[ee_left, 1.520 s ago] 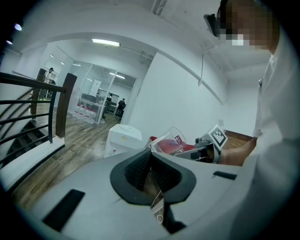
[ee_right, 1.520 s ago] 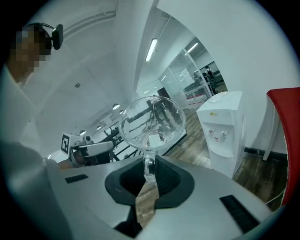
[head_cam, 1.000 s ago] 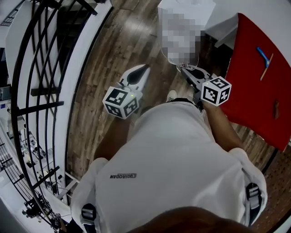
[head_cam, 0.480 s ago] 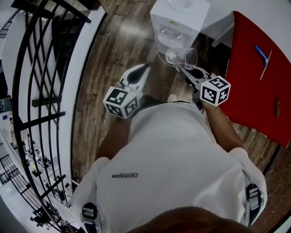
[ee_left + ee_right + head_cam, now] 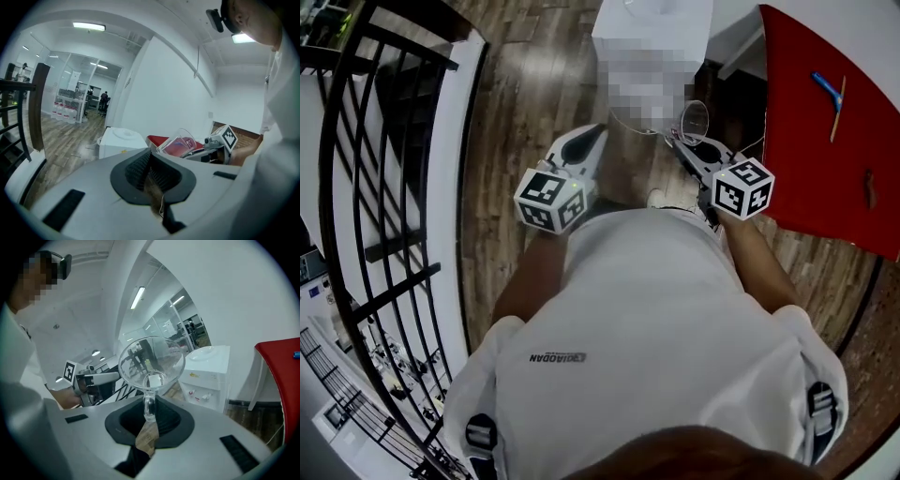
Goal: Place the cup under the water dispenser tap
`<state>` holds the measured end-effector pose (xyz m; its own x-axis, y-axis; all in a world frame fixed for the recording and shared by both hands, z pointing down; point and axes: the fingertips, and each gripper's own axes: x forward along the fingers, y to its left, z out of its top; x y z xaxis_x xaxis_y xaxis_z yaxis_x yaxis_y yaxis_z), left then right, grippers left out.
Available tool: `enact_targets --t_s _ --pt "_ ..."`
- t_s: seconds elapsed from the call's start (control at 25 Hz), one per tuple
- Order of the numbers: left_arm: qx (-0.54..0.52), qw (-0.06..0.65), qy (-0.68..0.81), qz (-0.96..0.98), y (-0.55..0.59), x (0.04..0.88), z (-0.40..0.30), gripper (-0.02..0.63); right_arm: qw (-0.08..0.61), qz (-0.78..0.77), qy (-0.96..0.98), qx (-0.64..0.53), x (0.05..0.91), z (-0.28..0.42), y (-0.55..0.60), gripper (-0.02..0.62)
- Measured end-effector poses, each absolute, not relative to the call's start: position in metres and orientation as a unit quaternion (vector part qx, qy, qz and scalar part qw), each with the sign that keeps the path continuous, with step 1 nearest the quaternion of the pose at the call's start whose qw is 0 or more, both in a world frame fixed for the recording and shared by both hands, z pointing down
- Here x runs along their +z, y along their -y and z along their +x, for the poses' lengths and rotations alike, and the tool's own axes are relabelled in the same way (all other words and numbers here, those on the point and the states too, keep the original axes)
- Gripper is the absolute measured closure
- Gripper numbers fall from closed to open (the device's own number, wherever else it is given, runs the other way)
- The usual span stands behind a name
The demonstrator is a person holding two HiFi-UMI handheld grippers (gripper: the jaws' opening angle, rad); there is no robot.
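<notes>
Approach stage, judged from the layout: cup not yet under a tap. Held the cup [image 5: 150, 359] by its handle, clamped between the jaws of the right gripper [image 5: 149, 414], tipped well off upright and in the air, short of the water dispenser [image 5: 206, 373] and a little right of its front in the head view. Had the left gripper [image 5: 152, 171] with jaws together on nothing, beside the right one and apart from the cup.

Called next, most likely, for closing the gap to the dispenser's front, righting the cup so its mouth faced up, and setting it beneath one of the taps [image 5: 205, 397]. Called also for care, since clear glass gripped only by a thin handle could swing or knock against the housing.

Counted:
- one cup
- one dispenser, standing on the floor near the left edge of one red table [image 5: 816, 141]
- two taps on the dispenser's front, small in the right gripper view
- two grippers
- one blue-handled tool [image 5: 827, 92] near the table's far edge
</notes>
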<state>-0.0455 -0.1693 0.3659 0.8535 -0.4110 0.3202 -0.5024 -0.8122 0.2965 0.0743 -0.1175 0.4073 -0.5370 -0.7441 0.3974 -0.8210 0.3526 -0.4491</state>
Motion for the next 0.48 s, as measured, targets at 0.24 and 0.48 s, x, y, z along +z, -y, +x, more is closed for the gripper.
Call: enact_targets --t_s 0.24,0.48 --pt "0.131 0.186 0.2 0.953 0.217 0.375 -0.061 0.611 0.073 0.538 0.783 0.304 0.425 0.068 0.148 0.551" --pt "0.159 0.188 0.159 0.956 0.25 0.405 -0.087 0.611 0.065 0.584 0.74 0.326 0.443 0.054 0.169 0.551"
